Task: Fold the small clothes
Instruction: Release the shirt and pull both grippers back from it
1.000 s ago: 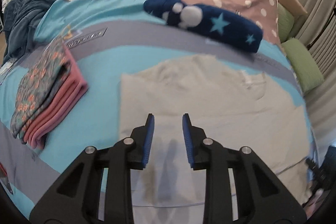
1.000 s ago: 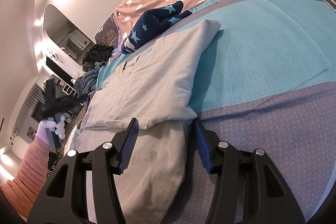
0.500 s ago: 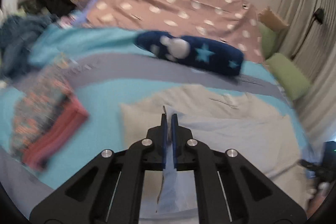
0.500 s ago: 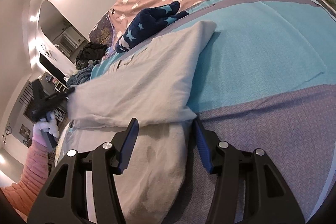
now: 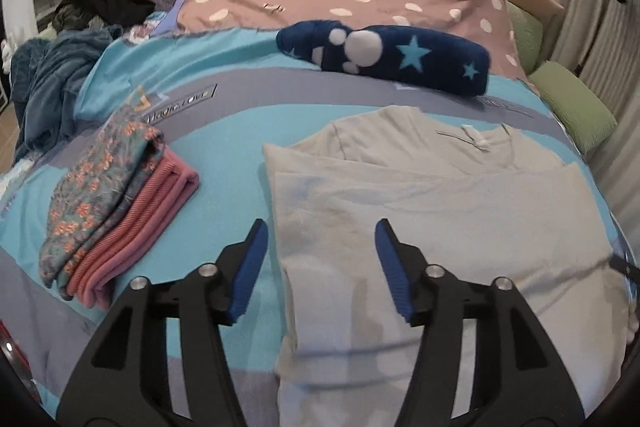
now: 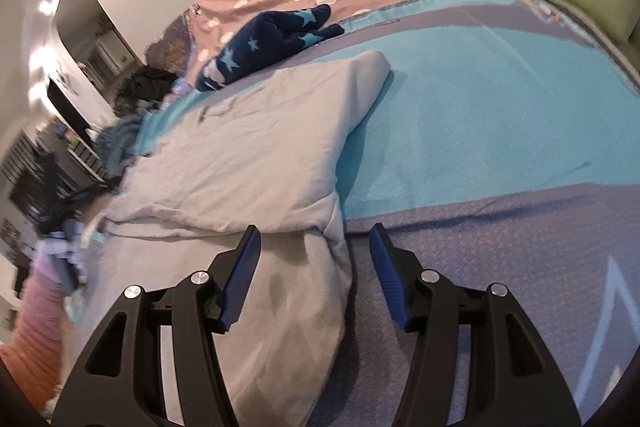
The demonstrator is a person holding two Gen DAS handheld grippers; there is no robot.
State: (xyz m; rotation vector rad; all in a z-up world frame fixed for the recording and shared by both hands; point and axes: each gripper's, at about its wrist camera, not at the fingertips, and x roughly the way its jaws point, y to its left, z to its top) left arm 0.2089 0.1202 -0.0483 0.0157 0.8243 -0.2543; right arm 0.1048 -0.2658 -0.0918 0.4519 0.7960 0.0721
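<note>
A white T-shirt [image 5: 432, 211] lies on the bed with its lower part folded up over the body, collar at the far side. My left gripper [image 5: 320, 247] is open and empty, its jaws wide apart just above the shirt's near left part. In the right wrist view the same T-shirt [image 6: 248, 163] lies folded. My right gripper [image 6: 314, 251] is open and empty, its jaws either side of the shirt's right edge. The left gripper and the hand holding it show blurred at the far left of the right wrist view [image 6: 68, 227].
A stack of folded clothes, floral on pink [image 5: 116, 195], lies left of the shirt. A navy star-patterned bundle [image 5: 384, 57] lies behind it, also in the right wrist view [image 6: 272, 39]. Green pillows [image 5: 572, 103] sit at the right, a dark clothes heap [image 5: 64, 67] at the far left.
My left gripper shut on the shirt's lower edge, carried it up over the body, then let go and opened wide. My right gripper stayed open at the shirt's right edge.
</note>
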